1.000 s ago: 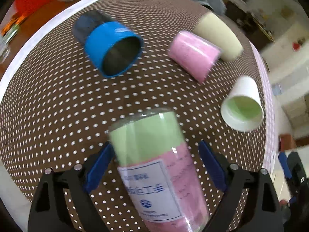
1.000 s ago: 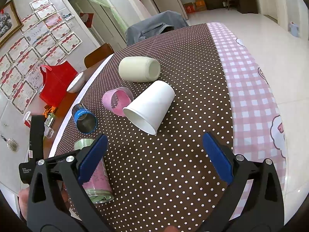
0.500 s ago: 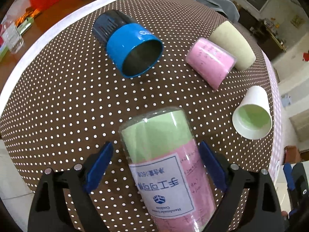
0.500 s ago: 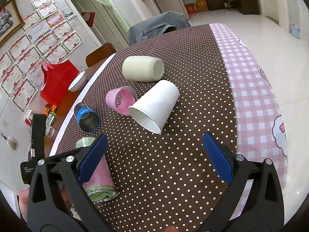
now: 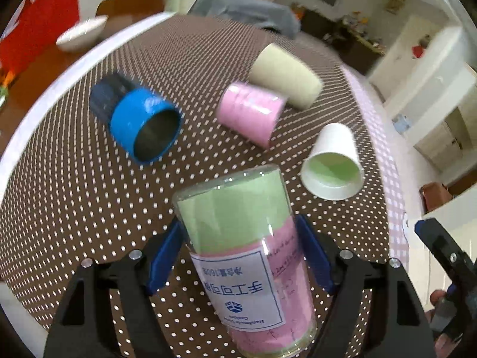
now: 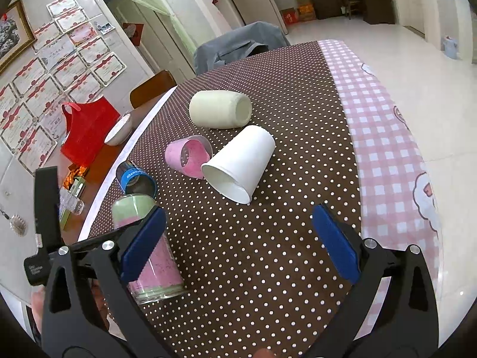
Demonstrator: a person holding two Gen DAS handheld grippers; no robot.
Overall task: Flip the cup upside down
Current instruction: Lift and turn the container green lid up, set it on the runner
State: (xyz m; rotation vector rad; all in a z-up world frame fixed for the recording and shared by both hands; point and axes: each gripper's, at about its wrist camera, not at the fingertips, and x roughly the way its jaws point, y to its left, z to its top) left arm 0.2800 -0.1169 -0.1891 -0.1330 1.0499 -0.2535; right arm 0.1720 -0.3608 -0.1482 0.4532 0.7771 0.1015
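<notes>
At the left edge of the dotted brown tablecloth (image 6: pixel 268 268), close to the near corner, the left gripper (image 5: pixel 240 253) pinches the clear glass cup (image 5: pixel 247 256) around its middle, the blue pads pressed against both sides. The cup, lined with green and pink paper and bearing a label that reads inverted, appears to be raised off the cloth and tilted, its closed green end pointing away and its open mouth toward the camera; in the right wrist view it (image 6: pixel 149 250) leans with the mouth low, though contact with the cloth cannot be told. Further in lie a blue cup (image 5: pixel 140 125), a pink cup (image 5: pixel 250 112), a cream cup (image 5: pixel 286 80) and a white paper cup (image 5: pixel 334 164), all on their sides. Toward the right, the right gripper (image 6: pixel 238 235) hovers spread wide and empty above bare cloth. The step in hand seems to be the turn itself: the cup is gripped and partway rotated. Next, the wrist would need to finish the roll until the mouth faces straight down, then lower the rim flat onto the cloth before the pads let go.
</notes>
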